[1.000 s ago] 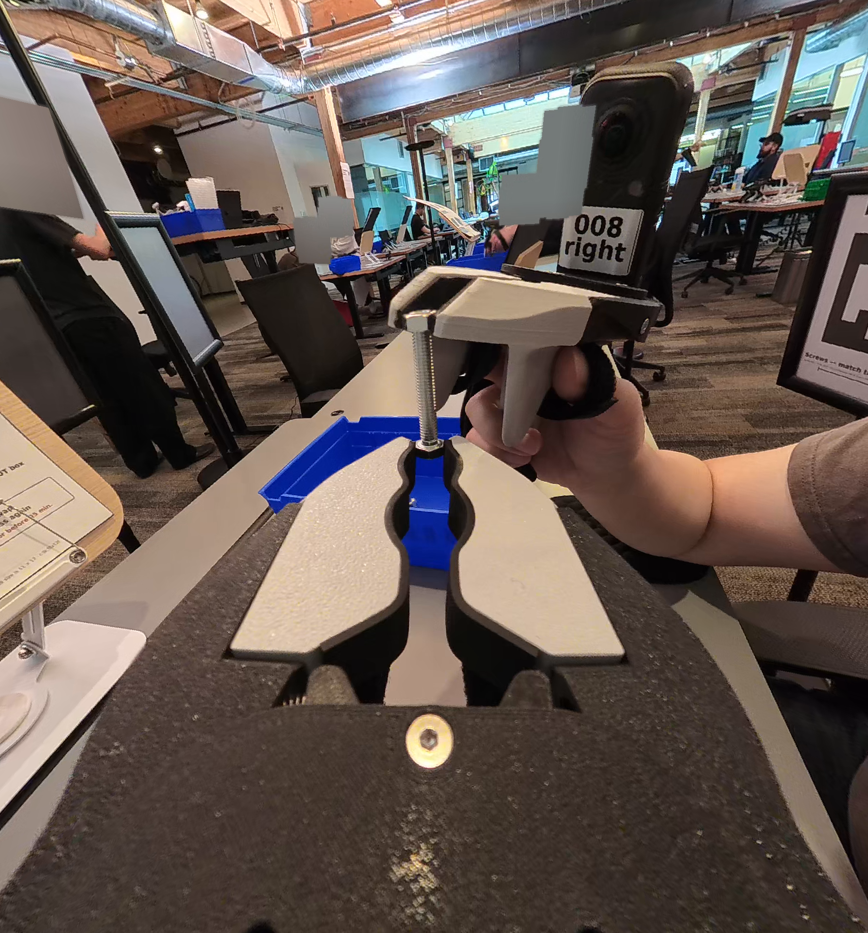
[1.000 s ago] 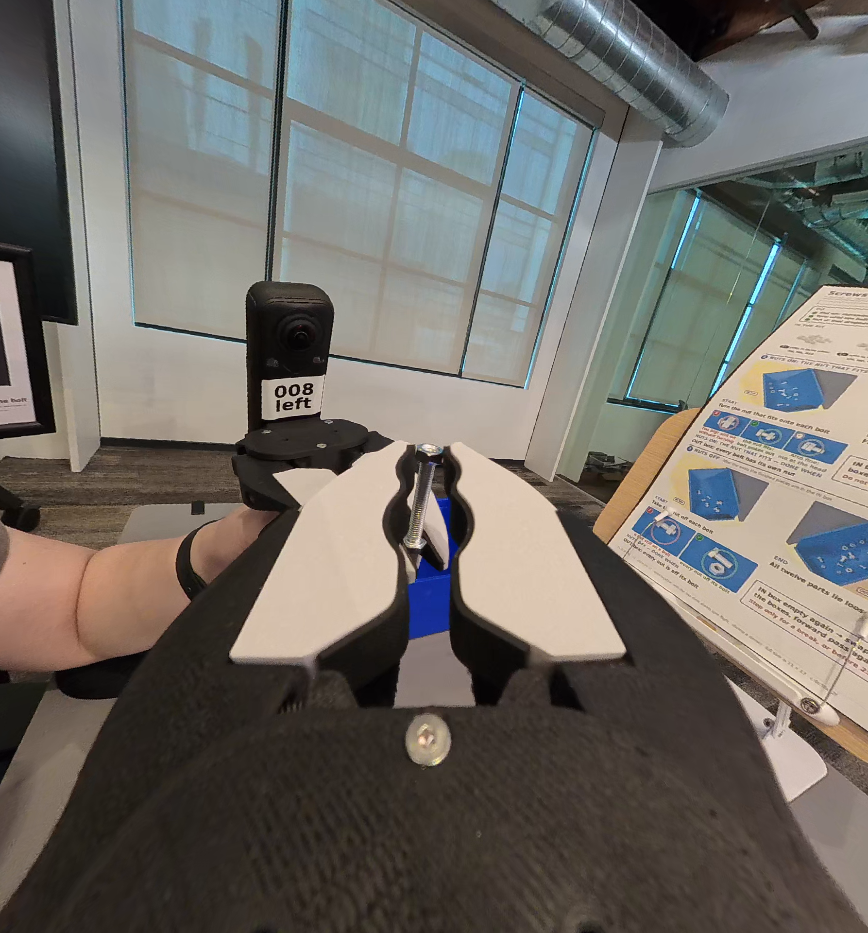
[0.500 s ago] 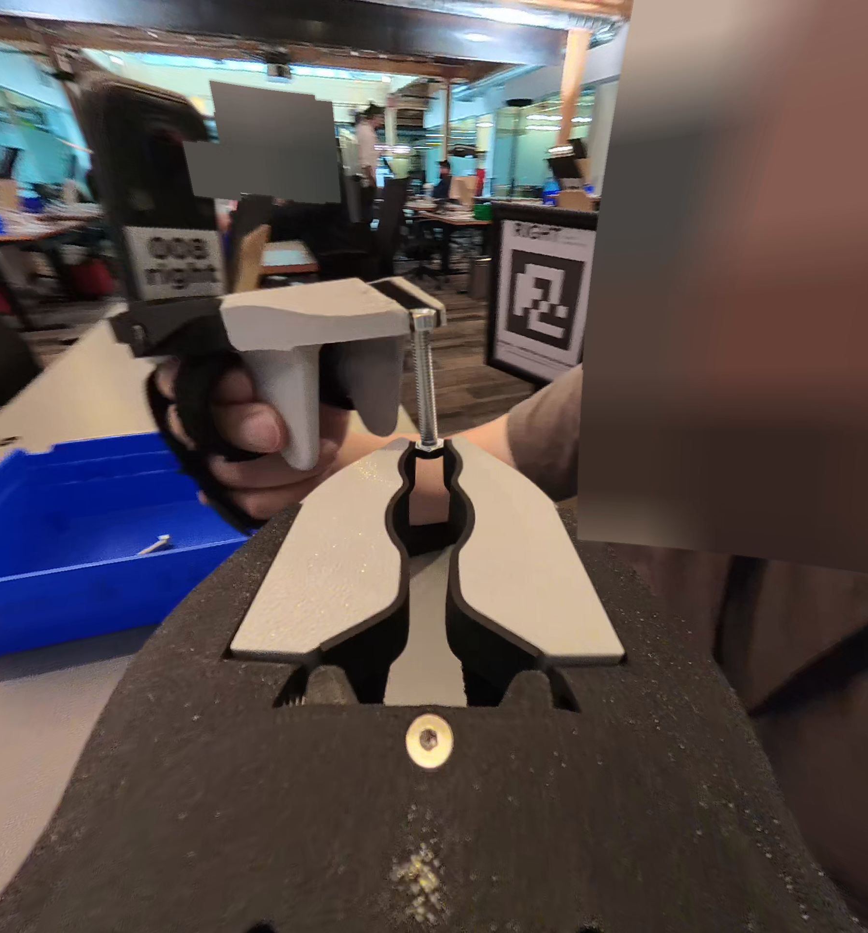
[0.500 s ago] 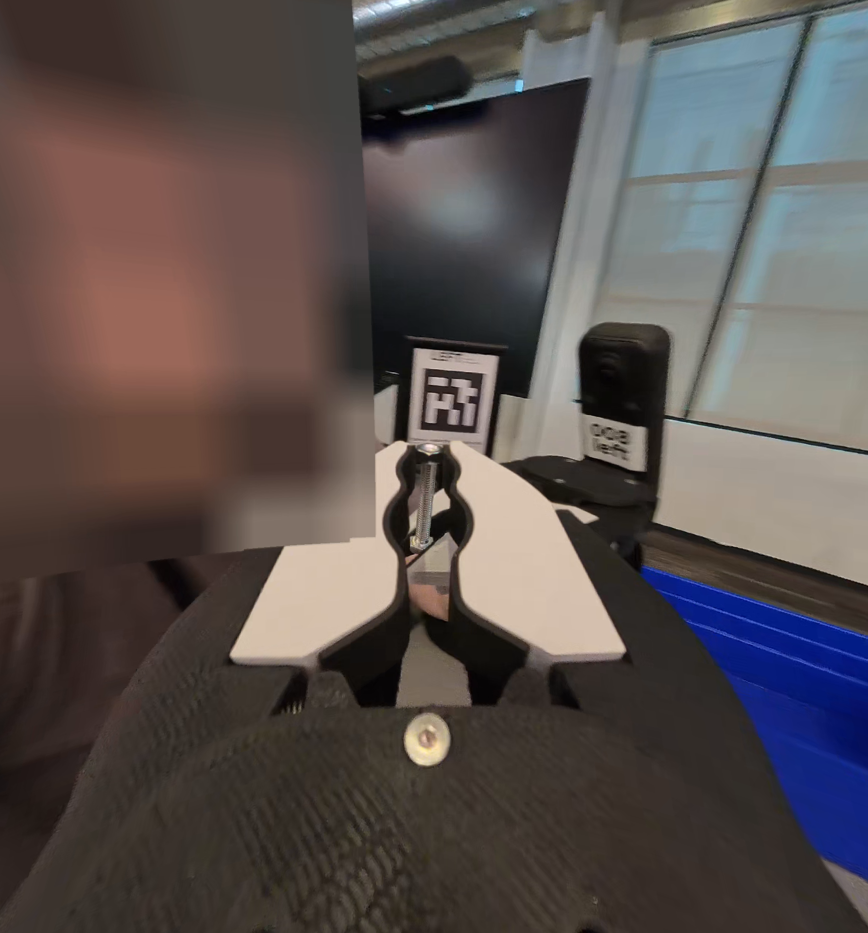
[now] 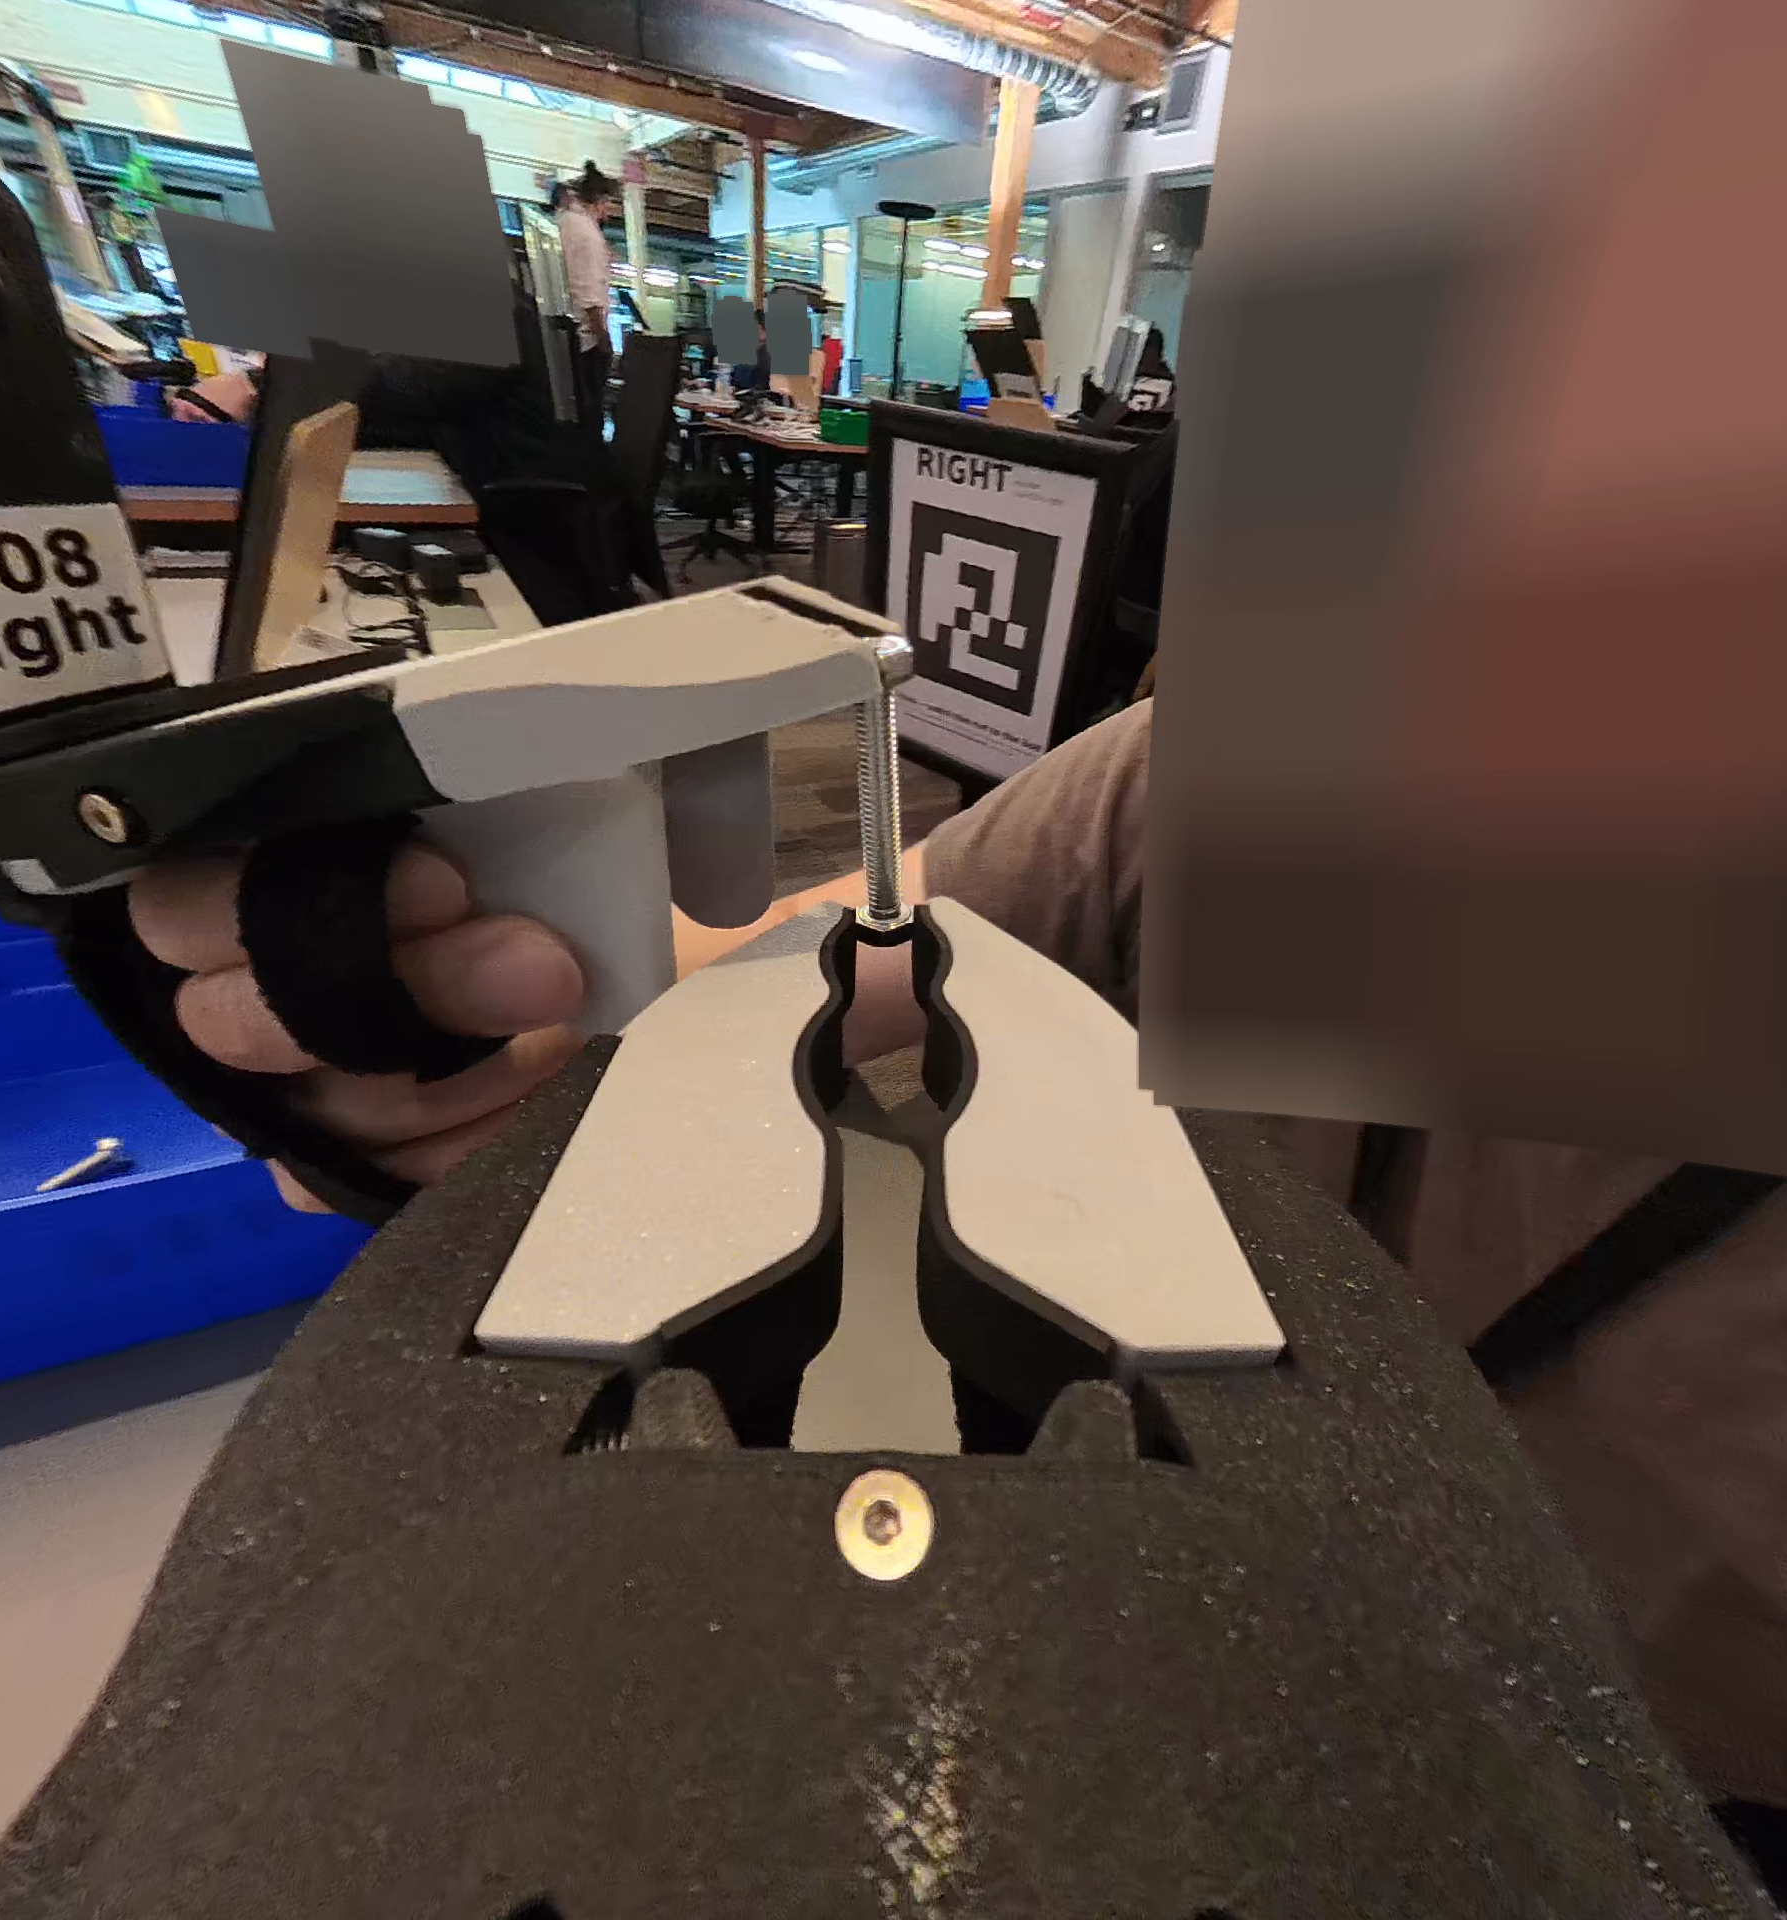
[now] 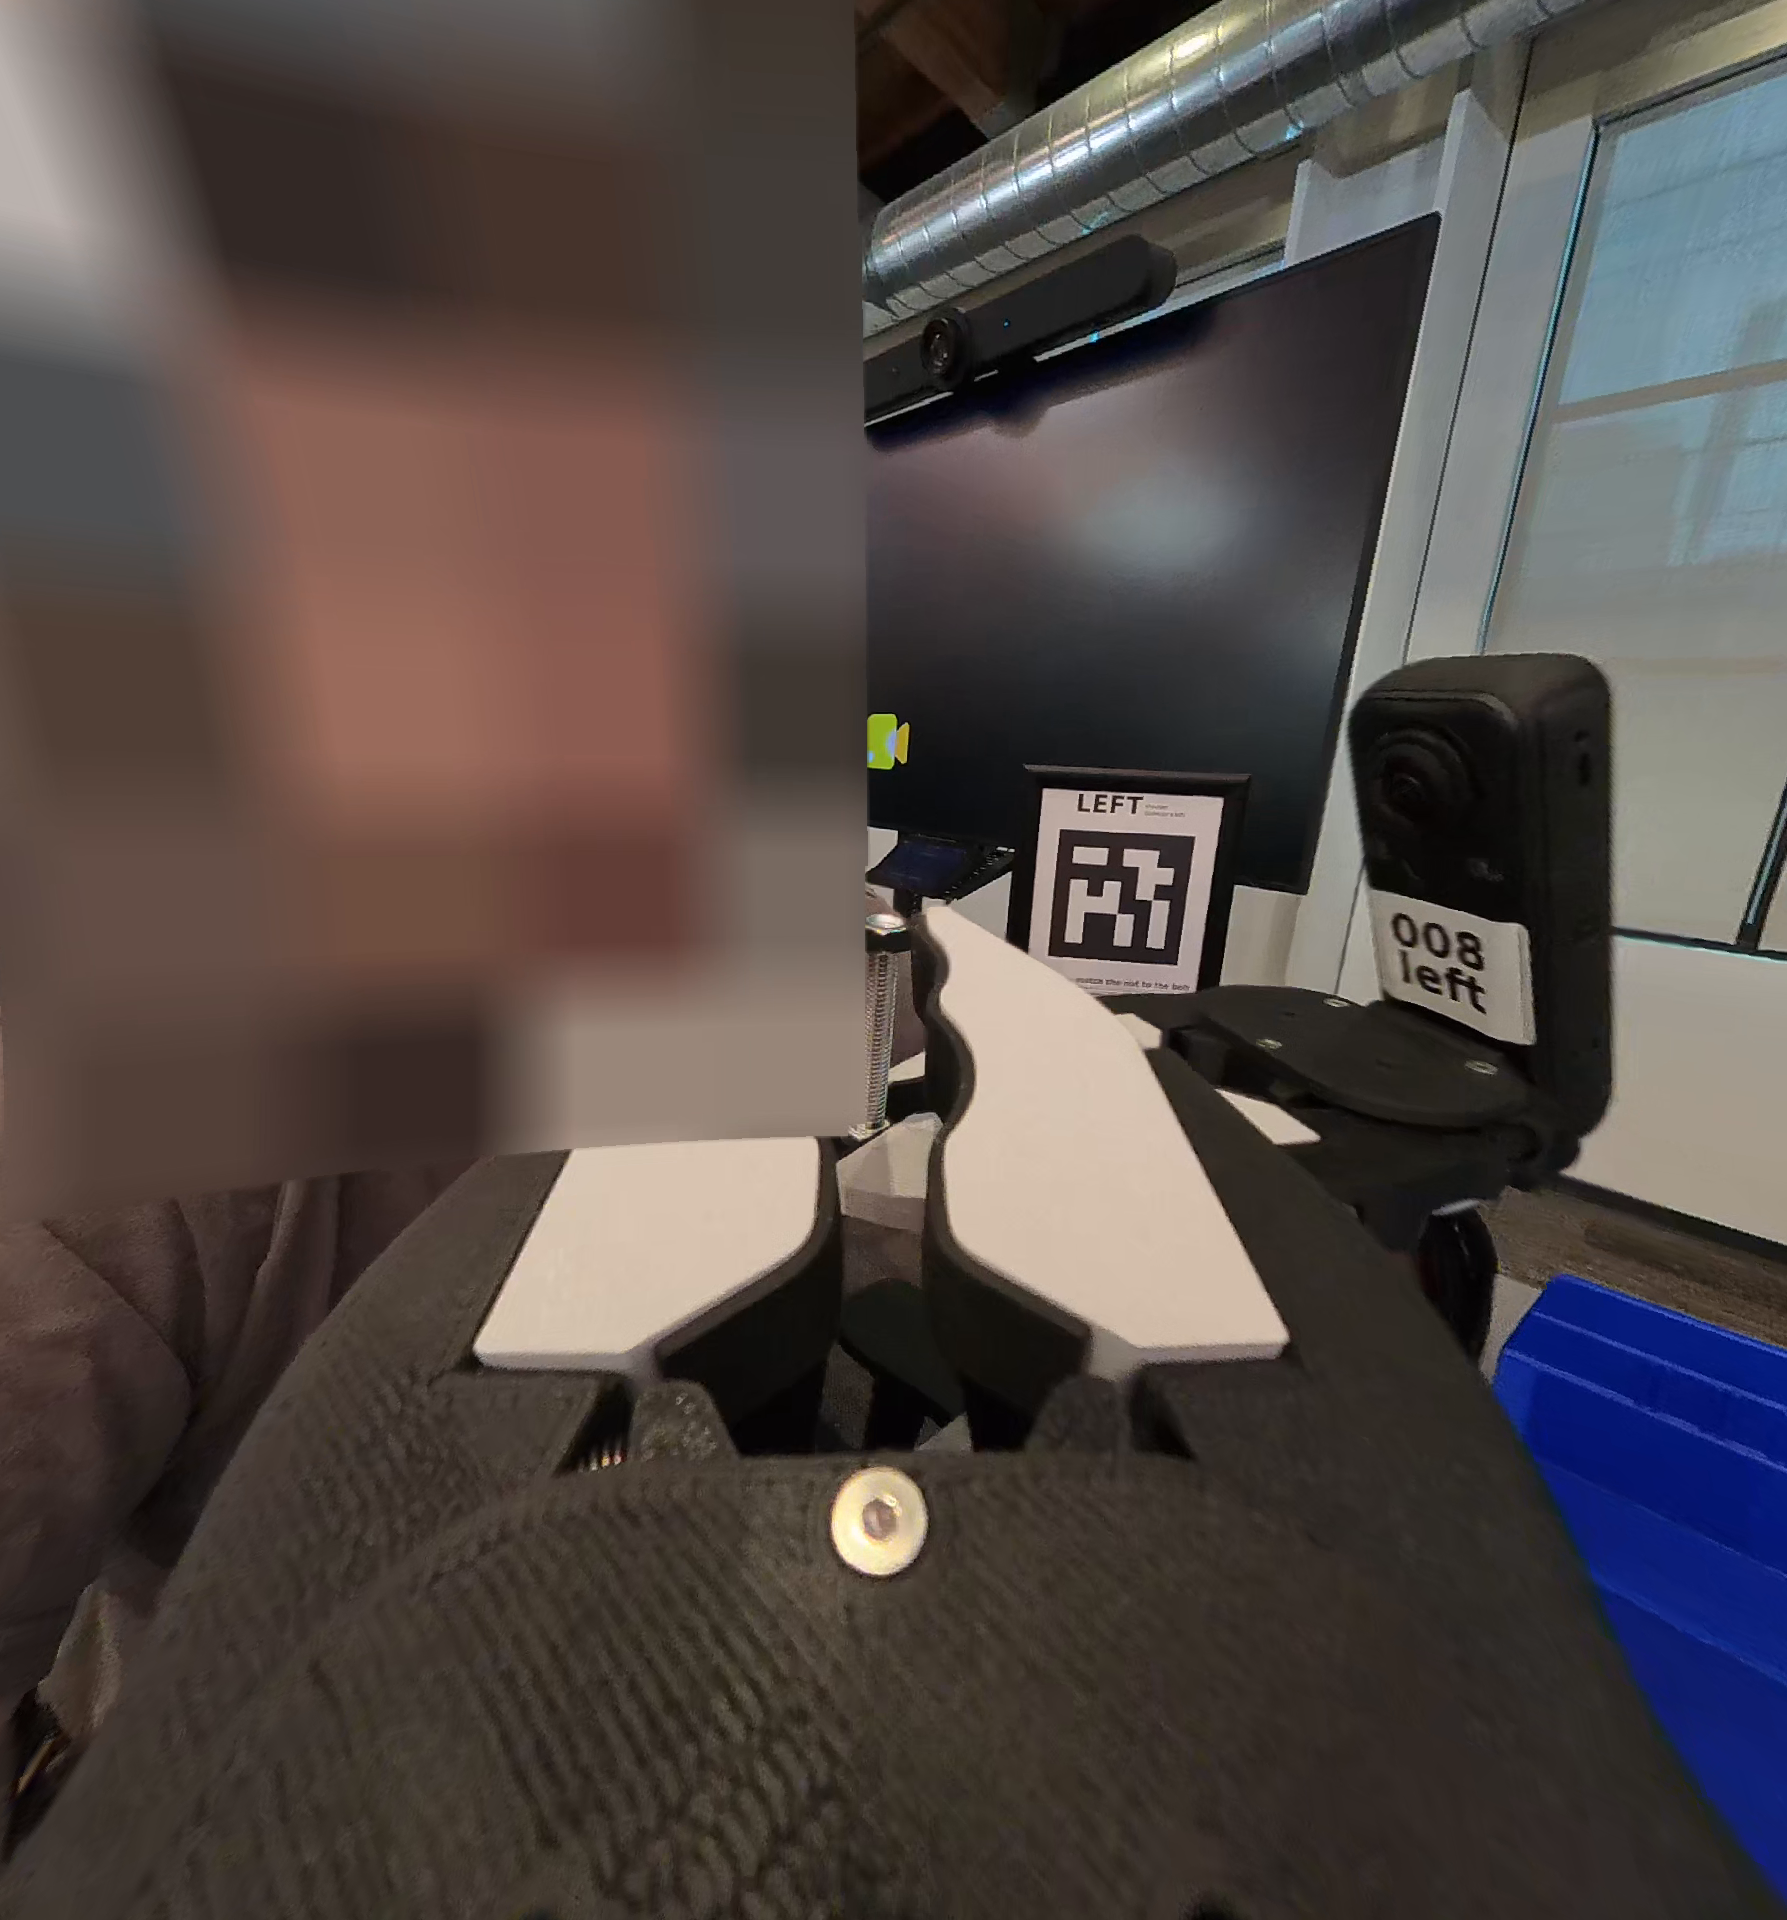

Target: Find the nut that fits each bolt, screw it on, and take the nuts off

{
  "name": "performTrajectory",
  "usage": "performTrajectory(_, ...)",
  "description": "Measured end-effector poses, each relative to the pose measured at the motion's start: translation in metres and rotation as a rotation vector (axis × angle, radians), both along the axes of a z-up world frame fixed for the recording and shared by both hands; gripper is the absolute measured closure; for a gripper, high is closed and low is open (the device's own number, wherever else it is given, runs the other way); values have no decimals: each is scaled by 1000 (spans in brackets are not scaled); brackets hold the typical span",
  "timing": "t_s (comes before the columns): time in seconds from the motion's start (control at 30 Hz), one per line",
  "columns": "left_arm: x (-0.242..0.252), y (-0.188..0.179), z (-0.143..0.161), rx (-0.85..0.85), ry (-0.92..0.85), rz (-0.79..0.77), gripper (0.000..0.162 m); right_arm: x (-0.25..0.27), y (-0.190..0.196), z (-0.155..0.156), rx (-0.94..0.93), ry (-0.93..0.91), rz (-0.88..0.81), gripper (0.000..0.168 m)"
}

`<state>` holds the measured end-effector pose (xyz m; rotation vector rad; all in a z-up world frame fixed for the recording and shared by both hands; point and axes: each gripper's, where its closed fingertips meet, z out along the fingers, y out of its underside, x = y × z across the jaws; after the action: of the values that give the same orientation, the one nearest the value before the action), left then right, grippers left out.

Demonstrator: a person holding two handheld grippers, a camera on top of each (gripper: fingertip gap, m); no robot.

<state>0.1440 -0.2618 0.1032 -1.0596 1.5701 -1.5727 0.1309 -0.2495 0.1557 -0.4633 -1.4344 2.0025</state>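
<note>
A long silver bolt (image 5: 884, 790) stands upright between the two grippers. My right gripper (image 5: 887, 652) comes in from the left, held in a hand, and is shut on the bolt's head. My left gripper (image 5: 881, 920) is shut on a small nut (image 5: 881, 916) at the bolt's lower end. In the right wrist view the bolt (image 6: 880, 1029) hangs from my right gripper (image 6: 894, 935), whose left finger is hidden behind a blurred patch. The nut (image 6: 871, 1126) sits at the bolt's bottom, and the left gripper (image 6: 1325, 1060) lies to the right.
A blue bin (image 5: 89, 1278) stands on the grey table at the left with a loose bolt (image 5: 84, 1164) in it; it also shows in the right wrist view (image 6: 1699, 1507). Framed marker signs (image 5: 982, 592) (image 6: 1123, 883) stand behind. The person's sleeve (image 5: 1034, 862) is close behind the bolt. One gripper's finger ends stand about 5 centimetres off the other's.
Both grippers have swung round together toward the person, keeping hold of the bolt and nut. The blue bin has passed to the left in the left view and to the right in the right view.
</note>
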Motion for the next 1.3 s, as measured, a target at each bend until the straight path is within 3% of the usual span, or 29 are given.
performTrajectory(0.53,0,10,4,-4,-18,57,152,2,7,4,9,13,-74,157)
performTrajectory(0.73,0,20,12,18,-69,138,152,0,20,15,-53,25,-164,138)
performTrajectory(0.83,-3,52,21,93,-122,377,152,-1,37,24,-52,54,-353,133)
performTrajectory(1.0,-18,100,27,237,-153,744,152,-3,100,29,22,47,-1079,134)
performTrajectory(1.17,-25,121,22,309,-131,919,152,-20,87,24,104,46,-1208,134)
performTrajectory(1.3,-23,123,18,324,-107,943,152,-23,91,21,166,49,-1369,137)
